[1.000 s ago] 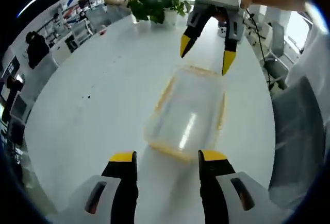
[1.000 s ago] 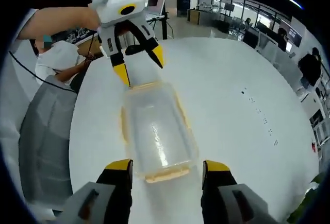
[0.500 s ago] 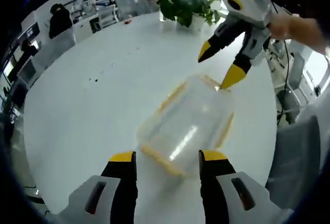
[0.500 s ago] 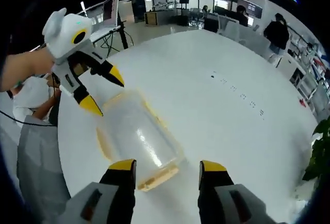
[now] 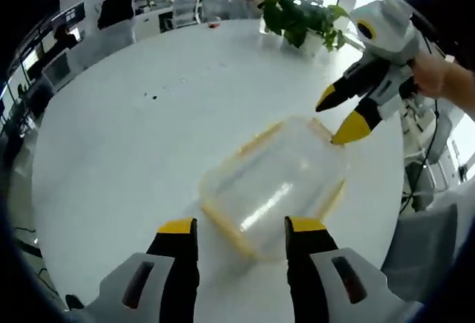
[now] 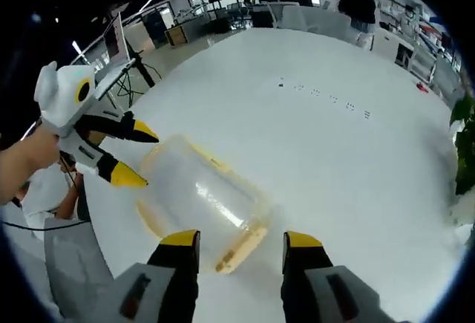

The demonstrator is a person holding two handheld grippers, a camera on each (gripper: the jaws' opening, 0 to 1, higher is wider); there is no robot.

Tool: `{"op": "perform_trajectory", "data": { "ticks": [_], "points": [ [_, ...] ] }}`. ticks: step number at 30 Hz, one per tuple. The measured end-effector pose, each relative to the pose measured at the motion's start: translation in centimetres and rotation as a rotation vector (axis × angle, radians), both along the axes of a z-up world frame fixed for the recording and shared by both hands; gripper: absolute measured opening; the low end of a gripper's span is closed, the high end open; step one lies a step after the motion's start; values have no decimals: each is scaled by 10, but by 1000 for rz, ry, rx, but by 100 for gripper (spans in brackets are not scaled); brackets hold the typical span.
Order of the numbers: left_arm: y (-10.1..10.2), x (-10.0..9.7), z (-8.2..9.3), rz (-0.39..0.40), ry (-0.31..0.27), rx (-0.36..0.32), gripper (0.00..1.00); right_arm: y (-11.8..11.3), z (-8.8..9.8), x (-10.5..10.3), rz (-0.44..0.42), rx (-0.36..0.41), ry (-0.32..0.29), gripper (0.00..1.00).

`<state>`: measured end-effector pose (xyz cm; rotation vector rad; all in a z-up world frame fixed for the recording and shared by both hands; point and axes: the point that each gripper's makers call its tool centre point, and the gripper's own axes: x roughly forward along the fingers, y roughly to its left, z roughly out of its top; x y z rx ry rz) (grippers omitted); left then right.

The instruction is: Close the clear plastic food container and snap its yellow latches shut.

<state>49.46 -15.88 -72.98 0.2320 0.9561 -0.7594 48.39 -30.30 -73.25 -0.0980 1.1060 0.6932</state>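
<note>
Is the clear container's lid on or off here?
On: the lid covers the clear container, yellow latches along its edges. Whether they are snapped, cannot tell.

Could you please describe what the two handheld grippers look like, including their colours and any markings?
Both match. The left gripper has black jaws capped with yellow tips, rising from a light grey base with dark oval slots. The right gripper looks the same. Seen from the front, each has a white rounded housing with a dark round lens ringed in yellow, and tapered black jaws ending in yellow points.
</note>
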Motion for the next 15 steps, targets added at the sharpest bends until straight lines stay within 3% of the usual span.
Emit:
{"op": "perform_trajectory", "data": {
  "ticks": [4,8,15],
  "points": [
    [-2,-1,-1,31,26,-30,43,8,-7,-8,-16,41,62,39],
    [-3,-5,-2,49,59,-69,38,10,-8,-7,-31,63,71,39],
    [-3,-5,-2,63,65,-56,36,12,-9,-9,-43,85,96,35]
  ]
}}
